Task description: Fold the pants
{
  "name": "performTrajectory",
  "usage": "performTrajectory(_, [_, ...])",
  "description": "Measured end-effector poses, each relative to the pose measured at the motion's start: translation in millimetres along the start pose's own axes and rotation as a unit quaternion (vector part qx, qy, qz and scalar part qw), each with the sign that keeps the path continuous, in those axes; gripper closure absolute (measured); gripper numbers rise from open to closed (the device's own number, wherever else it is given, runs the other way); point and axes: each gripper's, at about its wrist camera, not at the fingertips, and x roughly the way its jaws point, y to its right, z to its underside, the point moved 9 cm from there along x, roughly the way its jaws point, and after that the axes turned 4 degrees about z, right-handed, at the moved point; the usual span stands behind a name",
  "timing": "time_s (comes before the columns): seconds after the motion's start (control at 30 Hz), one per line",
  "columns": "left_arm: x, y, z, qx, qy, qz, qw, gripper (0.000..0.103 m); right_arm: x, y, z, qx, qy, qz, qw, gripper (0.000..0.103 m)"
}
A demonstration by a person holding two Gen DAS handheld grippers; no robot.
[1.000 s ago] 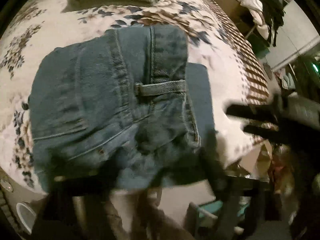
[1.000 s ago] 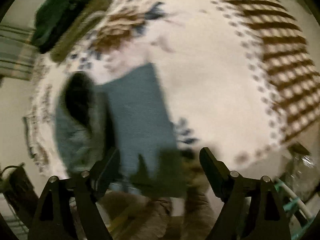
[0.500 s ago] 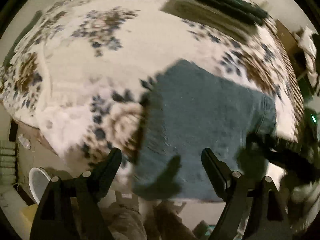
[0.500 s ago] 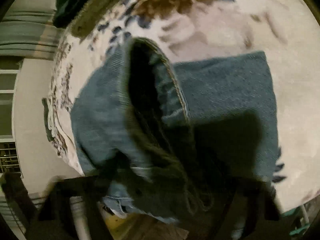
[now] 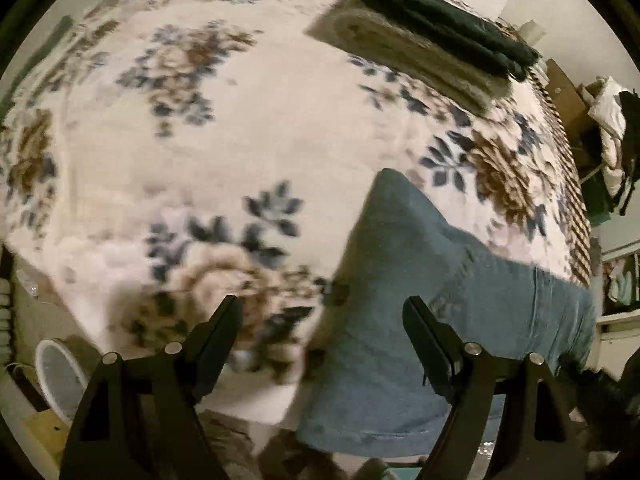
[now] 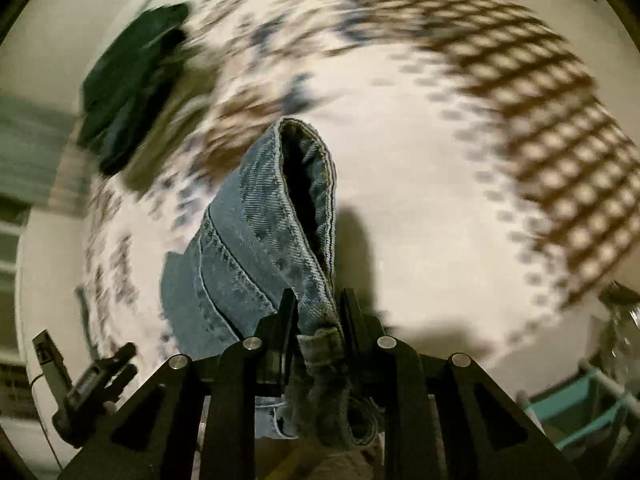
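Blue denim pants (image 5: 440,280) lie folded on the flowered bed cover (image 5: 200,100), at the bed's near right edge. My left gripper (image 5: 320,320) is open and empty, hovering above the bed edge just left of the pants. My right gripper (image 6: 316,312) is shut on the pants' waistband (image 6: 308,220), which stands up as an open loop of denim in front of the fingers. The left gripper also shows in the right wrist view (image 6: 96,376) at the lower left.
A stack of folded dark and olive clothes (image 5: 432,40) lies at the far side of the bed; it shows in the right wrist view (image 6: 132,80) too. A white bin (image 5: 56,380) stands on the floor at left. Clutter and clothes (image 5: 608,120) fill the right side.
The left gripper let go of the pants, opened and swung left over the bed. The right gripper, open a second ago, closed on the waistband and lifts it.
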Motion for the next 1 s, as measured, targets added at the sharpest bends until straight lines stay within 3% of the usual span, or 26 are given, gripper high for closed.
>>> performTrajectory(0.07, [16,16,1,0.010,-0.011,0.008,0.9999,0.022,7,18,1,0.014,-0.006,0.011,1.000,0.089])
performTrajectory(0.2, [44,37,-3,0.032,-0.032,0.017,0.9988,0.022,34,34,7,0.025,-0.039,0.016,0.999,0.084])
performTrajectory(0.27, [60,45,-7,0.045,-0.044,0.017,0.9979,0.022,38,37,4,0.021,-0.048,0.028,0.998,0.065])
performTrajectory(0.3, [64,46,-9,0.049,-0.048,0.015,0.9975,0.022,35,41,4,0.023,-0.045,0.027,0.998,0.061])
performTrajectory(0.37, [75,50,-13,0.056,-0.058,0.017,0.9966,0.022,26,43,3,0.042,-0.037,0.004,0.998,0.036])
performTrajectory(0.43, [80,52,-13,0.066,-0.065,0.013,0.9956,0.022,20,41,5,0.048,-0.035,-0.007,0.998,0.026])
performTrajectory(0.53, [83,49,-13,0.073,-0.068,0.001,0.9950,0.012,21,40,11,0.033,-0.047,-0.008,0.998,0.025])
performTrajectory(0.77, [84,49,-11,0.079,-0.065,-0.002,0.9948,0.012,59,13,-22,0.020,-0.054,-0.037,0.998,0.025])
performTrajectory(1.0, [86,51,-12,0.080,-0.064,-0.005,0.9947,0.010,79,-8,-39,-0.046,-0.055,0.017,0.997,0.041])
